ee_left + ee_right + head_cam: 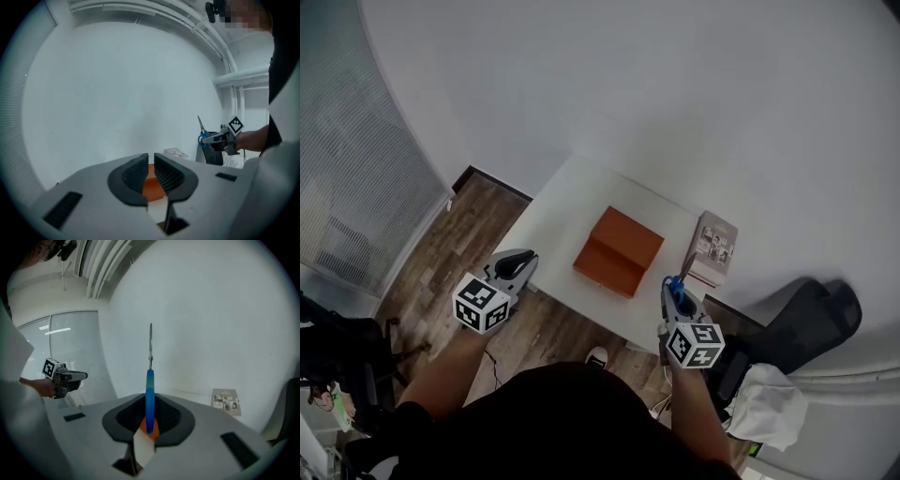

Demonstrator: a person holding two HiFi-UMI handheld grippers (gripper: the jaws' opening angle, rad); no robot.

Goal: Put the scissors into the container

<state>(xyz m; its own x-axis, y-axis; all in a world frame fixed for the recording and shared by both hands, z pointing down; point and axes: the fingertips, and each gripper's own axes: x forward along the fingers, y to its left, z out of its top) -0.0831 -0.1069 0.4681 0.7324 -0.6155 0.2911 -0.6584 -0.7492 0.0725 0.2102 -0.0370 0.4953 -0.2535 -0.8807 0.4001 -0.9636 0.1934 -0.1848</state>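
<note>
The blue-handled scissors (150, 380) stand upright, blades up, with my right gripper (150, 401) shut on the handle. In the head view this gripper (674, 292) hovers off the near right corner of the white table (553, 234), with the scissors (673, 282) at its tip. The container, an orange box (619, 250), lies at the table's middle, left of and beyond the scissors. Off the near left edge, my left gripper (521, 262) points at the box. Its jaws (151, 157) are drawn to a thin slit with nothing between, and the orange box (151, 185) shows through.
A book (713, 248) lies on the table's right end, beside the box. A black chair (806, 319) with white cloth (769, 403) stands to the right. Wooden floor (450, 253) lies left of the table, with a white wall behind.
</note>
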